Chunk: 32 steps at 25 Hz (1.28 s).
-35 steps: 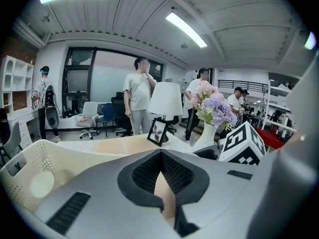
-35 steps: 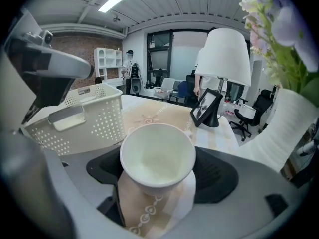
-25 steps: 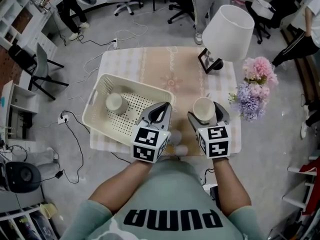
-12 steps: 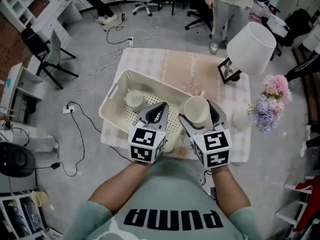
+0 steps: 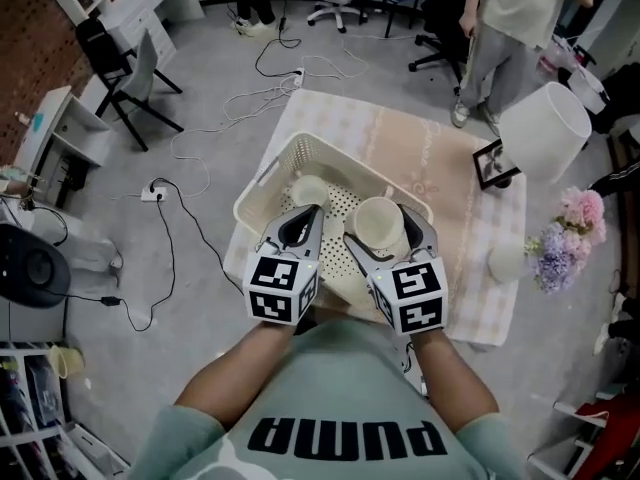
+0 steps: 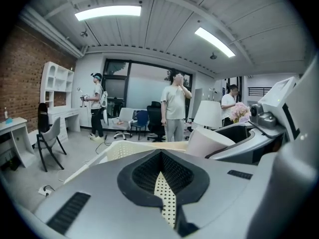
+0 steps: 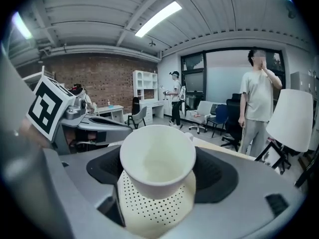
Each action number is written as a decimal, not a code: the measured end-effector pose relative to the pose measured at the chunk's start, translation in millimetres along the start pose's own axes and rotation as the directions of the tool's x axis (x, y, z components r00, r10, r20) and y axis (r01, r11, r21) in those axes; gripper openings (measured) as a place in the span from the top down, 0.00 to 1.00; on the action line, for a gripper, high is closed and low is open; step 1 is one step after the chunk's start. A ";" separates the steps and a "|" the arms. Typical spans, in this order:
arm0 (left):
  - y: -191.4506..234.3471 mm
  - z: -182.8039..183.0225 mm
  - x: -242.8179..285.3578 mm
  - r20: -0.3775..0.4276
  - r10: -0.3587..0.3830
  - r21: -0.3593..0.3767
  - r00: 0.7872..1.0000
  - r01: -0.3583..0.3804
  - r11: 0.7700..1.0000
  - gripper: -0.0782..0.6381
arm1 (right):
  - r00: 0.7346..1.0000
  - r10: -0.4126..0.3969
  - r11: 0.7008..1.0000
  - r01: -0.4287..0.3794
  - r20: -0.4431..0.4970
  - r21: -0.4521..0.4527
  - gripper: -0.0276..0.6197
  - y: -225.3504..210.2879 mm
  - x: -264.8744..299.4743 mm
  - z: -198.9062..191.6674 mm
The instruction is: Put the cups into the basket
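From the head view, we see the right tongs pinching a cup by its sides, mouth up, over the right part of the basket. We cannot tell whether the cup touches the basket floor. The left tongs hang just beside it over the basket's middle, their tips pressed together on nothing. A second cup stands inside the basket near its far left corner. The basket sits at the near left of the cloth-covered counter. A third cup stands on the counter well to the right, beside the flowers, and a lamp stands at the far right corner.

In the left gripper view, the left tongs meet at their tips with nothing between them. The perforated basket floor shows through the slit behind the tips, and the basket rim runs just beyond. The held cup appears to the right.

In the right gripper view, the right tongs grip the cup between both jaws. It is upright and empty, and the basket floor lies directly below it. The left tongs show at the left.
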<state>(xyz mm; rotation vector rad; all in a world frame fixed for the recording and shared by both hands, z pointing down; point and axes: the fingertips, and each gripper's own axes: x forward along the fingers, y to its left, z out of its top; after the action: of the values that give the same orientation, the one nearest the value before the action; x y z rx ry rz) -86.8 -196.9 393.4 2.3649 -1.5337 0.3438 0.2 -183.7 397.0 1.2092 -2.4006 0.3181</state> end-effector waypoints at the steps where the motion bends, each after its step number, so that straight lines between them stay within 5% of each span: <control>1: 4.2 0.8 -2.7 0.003 0.008 -0.003 1.000 -0.008 1.000 0.88 | 1.000 0.000 1.000 0.000 -0.003 -0.001 0.34 2.1 4.7 -1.2; 13: 46.4 6.1 -10.1 0.008 0.032 -0.028 0.999 -0.032 0.999 0.88 | 0.995 -0.096 0.992 0.099 -0.041 0.074 0.34 9.2 55.8 -14.8; 32: 72.2 -2.5 26.5 -0.038 -0.083 -0.042 0.996 0.081 0.996 0.88 | 0.945 -0.234 0.963 0.257 -0.228 0.079 0.34 -14.3 112.2 -69.9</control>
<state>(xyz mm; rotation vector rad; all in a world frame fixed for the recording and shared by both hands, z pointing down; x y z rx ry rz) -142.3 -246.1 413.9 2.3674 -1.4082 0.3351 -28.2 -244.4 511.9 1.4260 -2.0426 0.4795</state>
